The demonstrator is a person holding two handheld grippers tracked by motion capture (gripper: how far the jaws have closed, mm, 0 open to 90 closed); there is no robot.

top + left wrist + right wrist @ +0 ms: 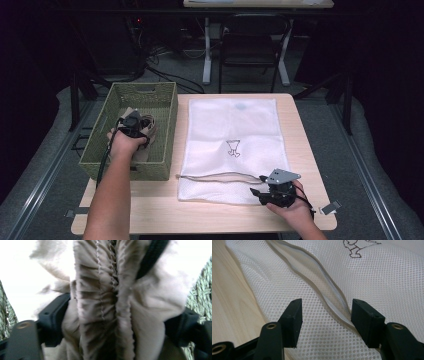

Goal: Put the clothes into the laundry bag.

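While the left gripper (134,121) closes around bunched beige cloth (107,302) in the basket (165,107), the right gripper (325,322), jaws apart, waits at the mesh bag's (235,127) zip; lifting comes next.

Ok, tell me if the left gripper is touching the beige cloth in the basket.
Touching: the left gripper view shows the gathered beige cloth bunched between the left gripper jaws, pressing both.

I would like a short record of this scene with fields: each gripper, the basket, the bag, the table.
left gripper: in the basket, jaws around bunched beige cloth
right gripper: open, jaws over the bag's near edge by its zipper opening
basket: green woven, at the table's left
bag: white mesh, flat, small dark drawing in the middle
table: light wood
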